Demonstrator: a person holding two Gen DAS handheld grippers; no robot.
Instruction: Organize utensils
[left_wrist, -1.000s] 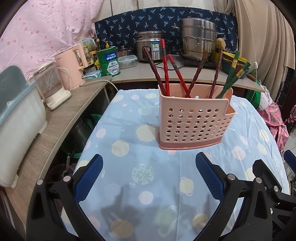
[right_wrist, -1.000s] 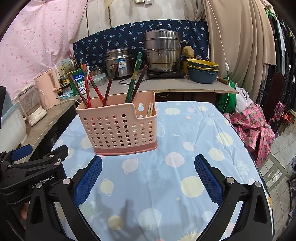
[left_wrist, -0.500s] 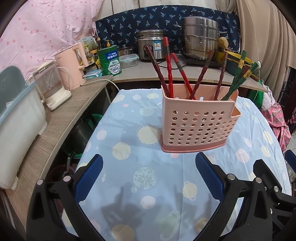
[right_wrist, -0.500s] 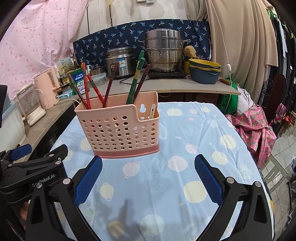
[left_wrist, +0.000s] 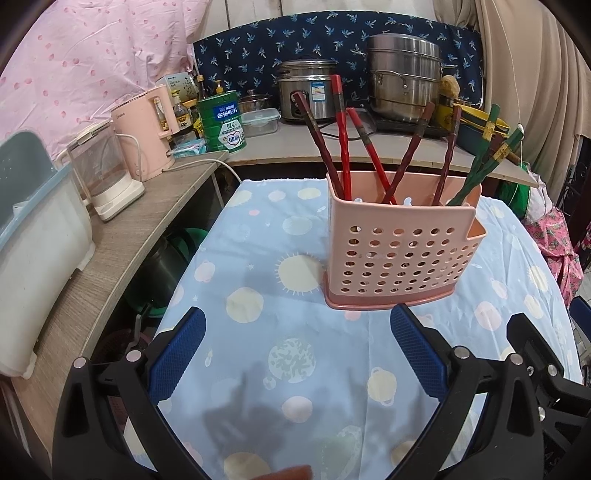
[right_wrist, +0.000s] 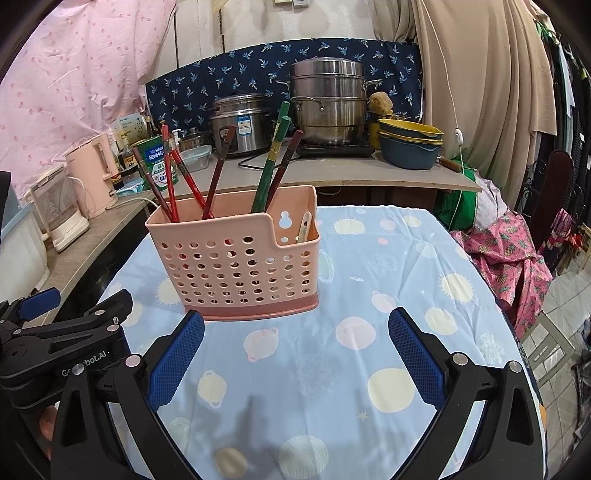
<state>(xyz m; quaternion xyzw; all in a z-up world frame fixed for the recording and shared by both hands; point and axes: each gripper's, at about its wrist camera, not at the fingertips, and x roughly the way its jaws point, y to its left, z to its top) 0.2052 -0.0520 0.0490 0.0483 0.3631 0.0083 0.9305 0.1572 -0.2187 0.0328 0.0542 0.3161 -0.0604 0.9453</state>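
A pink perforated utensil basket (left_wrist: 400, 251) stands on the blue patterned tablecloth (left_wrist: 280, 266); it also shows in the right wrist view (right_wrist: 240, 258). Red chopsticks (left_wrist: 341, 140), dark brown ones (left_wrist: 410, 155) and green ones (left_wrist: 484, 162) stand in it. A pale utensil (right_wrist: 303, 228) sits in its low side pocket. My left gripper (left_wrist: 297, 338) is open and empty, just in front of the basket. My right gripper (right_wrist: 295, 339) is open and empty, also in front of it. The left gripper's body (right_wrist: 66, 339) shows at the right view's left edge.
A counter behind and to the left holds a pink kettle (left_wrist: 146, 134), a clear jug (left_wrist: 103, 173), a green tin (left_wrist: 221, 122), a rice cooker (left_wrist: 306, 92), a steel steamer pot (left_wrist: 404, 75) and stacked bowls (right_wrist: 410, 142). A white bin (left_wrist: 37, 229) stands at the left. Pink cloth (right_wrist: 517, 258) hangs at the table's right.
Both grippers have moved closer to the basket, which now looks larger and nearer in both views. Jaws stay open and empty.
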